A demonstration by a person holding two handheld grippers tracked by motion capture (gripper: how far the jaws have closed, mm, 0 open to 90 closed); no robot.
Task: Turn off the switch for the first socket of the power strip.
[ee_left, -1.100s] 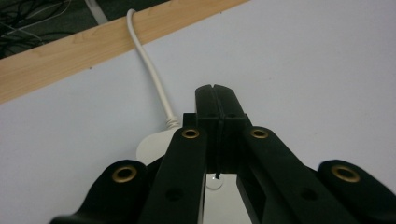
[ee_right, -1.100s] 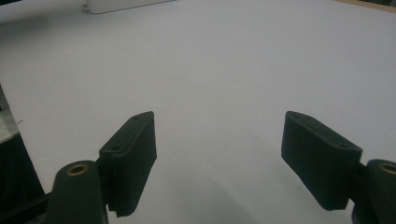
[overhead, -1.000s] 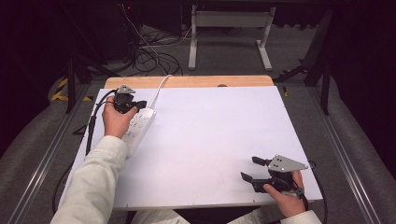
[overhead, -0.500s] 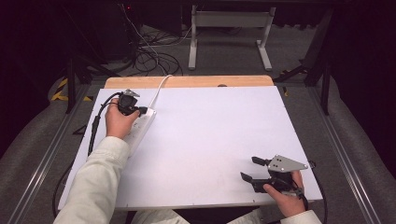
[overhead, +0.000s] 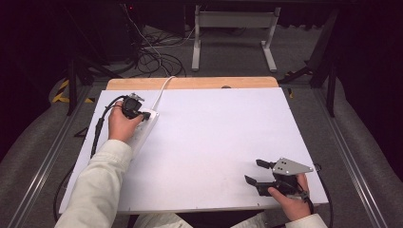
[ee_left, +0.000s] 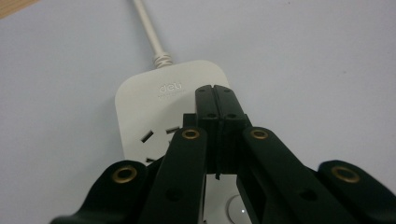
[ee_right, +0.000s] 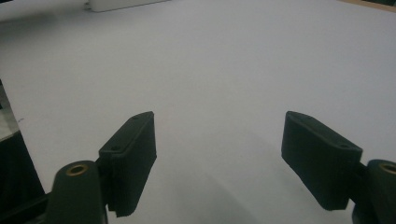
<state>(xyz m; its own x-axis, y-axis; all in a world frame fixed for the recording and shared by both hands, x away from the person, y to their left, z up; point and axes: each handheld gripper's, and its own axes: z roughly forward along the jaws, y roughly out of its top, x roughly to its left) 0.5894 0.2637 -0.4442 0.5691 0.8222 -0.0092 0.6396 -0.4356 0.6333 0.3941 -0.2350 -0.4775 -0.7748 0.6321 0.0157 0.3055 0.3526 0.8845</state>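
**Closed left gripper over the power strip, right gripper wide at lower right**

Your left gripper (ee_left: 215, 100) has its jaws pressed flat together with nothing between them, tips poised over the cord end of the white power strip (ee_left: 154, 100); whether they touch it you cannot tell. In the high view that left gripper (overhead: 144, 115) sits at the upper left of the frame, over the power strip (overhead: 142, 130) on the white table (overhead: 214, 137). The strip's casing reads "deli" near its white cord (ee_left: 152, 37). Your right gripper (overhead: 254, 172), at the lower right, stands wide and empty above bare table (ee_right: 219, 84).
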